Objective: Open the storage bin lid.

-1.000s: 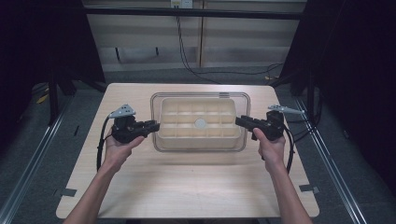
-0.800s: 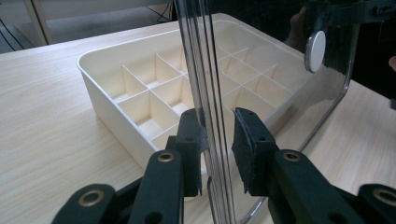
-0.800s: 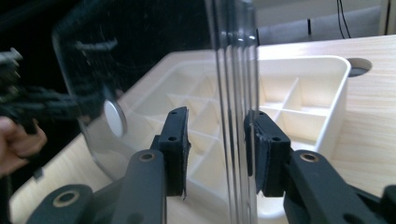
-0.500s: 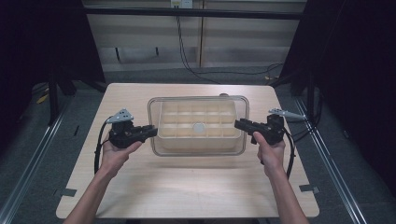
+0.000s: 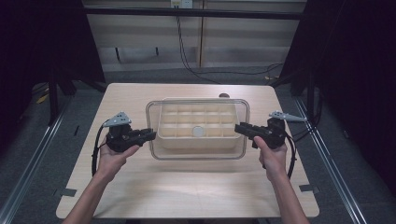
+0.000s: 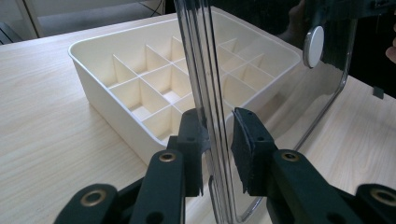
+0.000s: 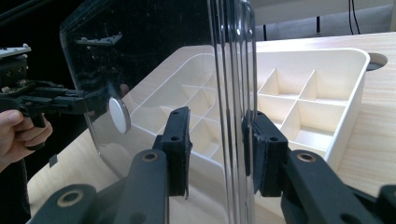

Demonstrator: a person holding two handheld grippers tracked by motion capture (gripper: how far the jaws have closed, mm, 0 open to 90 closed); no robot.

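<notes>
You hold a clear lid (image 5: 198, 156) level over the cream tray (image 5: 196, 140) near the middle of the table (image 5: 140, 186), one gripper at each short edge. Your left gripper (image 5: 148, 135) has its fingers (image 6: 191, 140) clenched on the lid's left rim; your right gripper (image 5: 239, 129) grips the opposite rim the same way. Holding both ends likely keeps the wide, flexible sheet flat and square to the tray. The lid's white knob (image 5: 199, 131) sits over the tray's empty compartments. The lid looks raised, not seated.
</notes>
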